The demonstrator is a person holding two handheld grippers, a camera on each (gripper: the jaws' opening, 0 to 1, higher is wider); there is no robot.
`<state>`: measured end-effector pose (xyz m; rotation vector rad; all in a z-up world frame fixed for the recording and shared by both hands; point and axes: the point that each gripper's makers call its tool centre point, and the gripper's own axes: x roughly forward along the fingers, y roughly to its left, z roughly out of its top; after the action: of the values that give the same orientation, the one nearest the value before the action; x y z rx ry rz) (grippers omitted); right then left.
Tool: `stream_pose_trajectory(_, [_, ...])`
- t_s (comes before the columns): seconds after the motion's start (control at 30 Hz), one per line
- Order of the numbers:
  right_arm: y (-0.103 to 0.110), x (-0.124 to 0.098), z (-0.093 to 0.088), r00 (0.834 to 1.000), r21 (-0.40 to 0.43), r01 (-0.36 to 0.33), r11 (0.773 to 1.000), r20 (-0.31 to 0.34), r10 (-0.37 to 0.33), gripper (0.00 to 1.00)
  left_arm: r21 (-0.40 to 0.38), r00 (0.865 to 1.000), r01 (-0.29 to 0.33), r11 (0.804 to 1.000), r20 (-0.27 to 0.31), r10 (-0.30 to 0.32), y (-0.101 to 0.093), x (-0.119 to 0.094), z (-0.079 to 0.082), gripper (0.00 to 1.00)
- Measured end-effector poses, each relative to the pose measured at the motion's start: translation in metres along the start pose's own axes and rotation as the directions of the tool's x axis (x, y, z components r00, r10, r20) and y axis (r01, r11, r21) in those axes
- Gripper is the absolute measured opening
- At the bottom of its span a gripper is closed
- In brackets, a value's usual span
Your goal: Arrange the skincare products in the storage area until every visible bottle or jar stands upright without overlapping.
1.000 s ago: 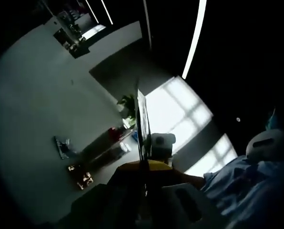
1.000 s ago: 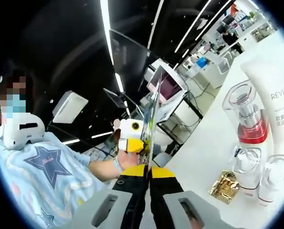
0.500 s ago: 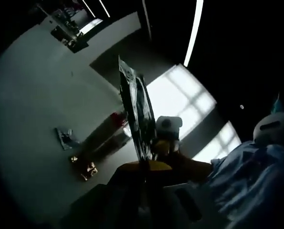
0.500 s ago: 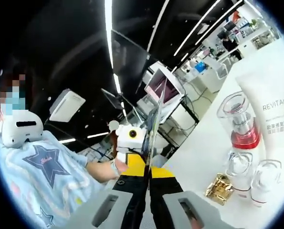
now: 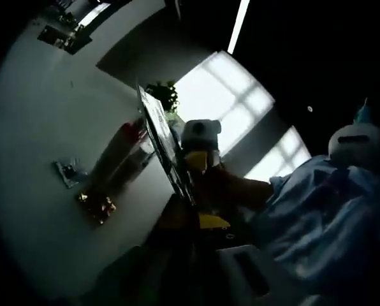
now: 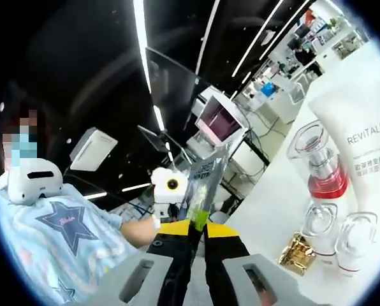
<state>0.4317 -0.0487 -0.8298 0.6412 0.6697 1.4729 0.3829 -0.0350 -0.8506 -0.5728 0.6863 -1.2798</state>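
Dark-ceilinged open room with strip lights, desks and monitors behind; the work surface is a white table (image 6: 285, 191), also seen in the dim left gripper view (image 5: 43, 146). The right gripper (image 6: 198, 233) is clamped on the bottom edge of a thin clear sachet (image 6: 204, 185), held edge-on and lifted well above the table. The left gripper (image 5: 193, 210) appears pinched on what is likely the same sachet (image 5: 159, 137), though its jaws are too dark for closure to be confirmed. The sachet is judged to be the item in hand; being flat and floppy, it is best set down gently on bare table, apart from the bottles, with one gripper released before the other so it is not torn or flicked. Outward along the table's far-right side, in the right gripper view, a red-banded clear pump bottle (image 6: 322, 169) stands upright just beside a large white tube (image 6: 362, 121) marked REVITALIFT; two small clear-capped bottles (image 6: 359, 242) stand close together nearer the front edge, with a small gold packet (image 6: 297, 254) lying flat just beside them. That cluster is tight, so a sweep of the sachet or a jaw through it could tip the small bottles. A small flat packet (image 5: 67, 172) lies apart on the table in the left gripper view. A person in a star-print top (image 6: 62, 223) sits close behind.
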Motion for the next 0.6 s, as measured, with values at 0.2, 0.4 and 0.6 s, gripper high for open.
stream_pose_trajectory(0.2, [0.004,0.002,-0.003,1.000,-0.044,0.001,0.999,-0.009,-0.002,0.00,-0.011,0.999,-0.044,0.999,-0.031,0.044,0.013,-0.002,-0.007,0.00])
stream_pose_trajectory(0.4, [-0.008,0.009,-0.007,0.998,-0.062,0.069,0.996,-0.007,-0.070,0.00,-0.022,0.988,-0.127,0.992,0.085,0.128,0.030,-0.026,0.008,0.00])
stream_pose_trajectory(0.6, [-0.004,0.026,-0.027,0.996,-0.089,0.041,0.995,-0.076,-0.048,0.12,-0.070,0.966,-0.108,0.992,0.230,0.121,0.030,-0.046,0.028,0.00])
